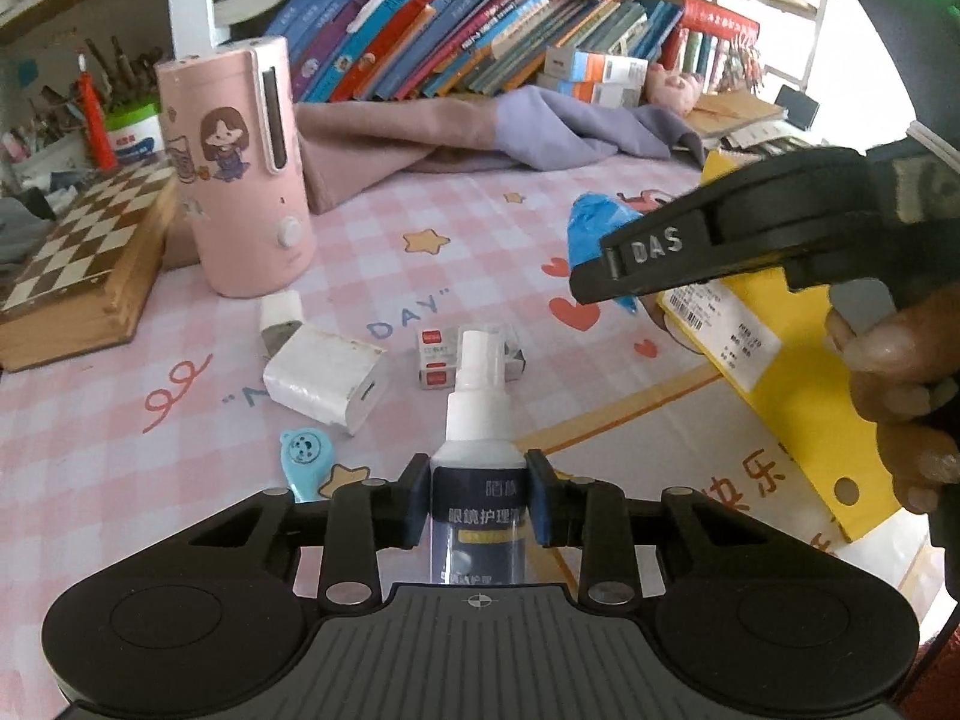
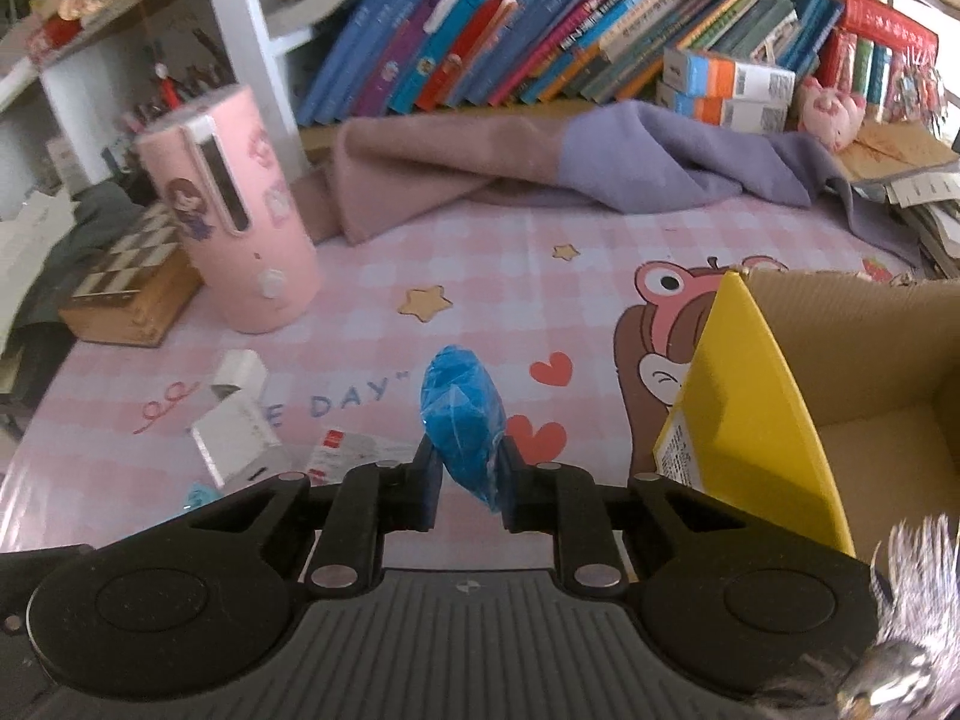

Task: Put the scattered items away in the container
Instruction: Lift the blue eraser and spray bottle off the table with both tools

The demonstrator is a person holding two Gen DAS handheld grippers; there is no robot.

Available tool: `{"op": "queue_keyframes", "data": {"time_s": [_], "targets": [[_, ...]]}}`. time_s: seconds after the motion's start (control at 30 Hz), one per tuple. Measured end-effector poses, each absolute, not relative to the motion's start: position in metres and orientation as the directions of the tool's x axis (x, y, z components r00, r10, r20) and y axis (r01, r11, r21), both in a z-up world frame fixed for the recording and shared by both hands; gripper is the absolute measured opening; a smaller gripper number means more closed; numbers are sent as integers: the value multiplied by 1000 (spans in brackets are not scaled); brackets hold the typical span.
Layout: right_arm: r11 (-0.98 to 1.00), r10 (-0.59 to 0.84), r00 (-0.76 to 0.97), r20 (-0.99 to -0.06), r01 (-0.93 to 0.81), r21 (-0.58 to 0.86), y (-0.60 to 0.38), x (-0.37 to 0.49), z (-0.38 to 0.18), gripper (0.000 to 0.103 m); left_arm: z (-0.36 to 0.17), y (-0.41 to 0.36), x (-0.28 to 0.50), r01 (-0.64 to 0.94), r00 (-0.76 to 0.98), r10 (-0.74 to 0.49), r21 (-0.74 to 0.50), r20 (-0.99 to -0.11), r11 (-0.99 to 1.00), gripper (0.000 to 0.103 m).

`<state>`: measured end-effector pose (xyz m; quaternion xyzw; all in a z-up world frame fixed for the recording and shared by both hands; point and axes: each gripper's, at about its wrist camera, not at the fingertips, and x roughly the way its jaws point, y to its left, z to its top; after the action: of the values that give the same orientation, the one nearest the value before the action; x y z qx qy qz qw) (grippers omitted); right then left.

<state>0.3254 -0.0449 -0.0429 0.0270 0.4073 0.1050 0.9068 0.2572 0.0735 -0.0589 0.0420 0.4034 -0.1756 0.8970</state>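
Okay, left wrist view: left gripper (image 1: 478, 504) is clamped on the spray bottle (image 1: 478, 438), pads pressing its dark label on both sides, nozzle pointing away, bottle clear of the pink checked tablecloth (image 1: 180, 420). Loose on the cloth: white charger (image 1: 327, 381), small white boxes (image 1: 441, 360), blue tag (image 1: 300, 456). The right gripper (image 1: 738, 228) crosses in from the right, over the yellow flap of the cardboard box (image 1: 774, 360).

Right wrist view: right gripper (image 2: 467, 480) is closed on the blue plastic-wrapped bundle (image 2: 462, 420), held above the cloth, just left of the open box (image 2: 852, 420). Pink cylinder appliance (image 2: 240, 222) stands far left, near the chessboard (image 2: 129, 276).
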Motion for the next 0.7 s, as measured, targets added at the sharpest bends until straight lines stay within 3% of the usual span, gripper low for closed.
{"op": "queue_keyframes", "data": {"time_s": [0.7], "targets": [[961, 260, 674, -691, -253, 115, -46, 256, -17, 16, -27, 101, 204, 266, 695, -301, -155, -653, 951, 31]]}}
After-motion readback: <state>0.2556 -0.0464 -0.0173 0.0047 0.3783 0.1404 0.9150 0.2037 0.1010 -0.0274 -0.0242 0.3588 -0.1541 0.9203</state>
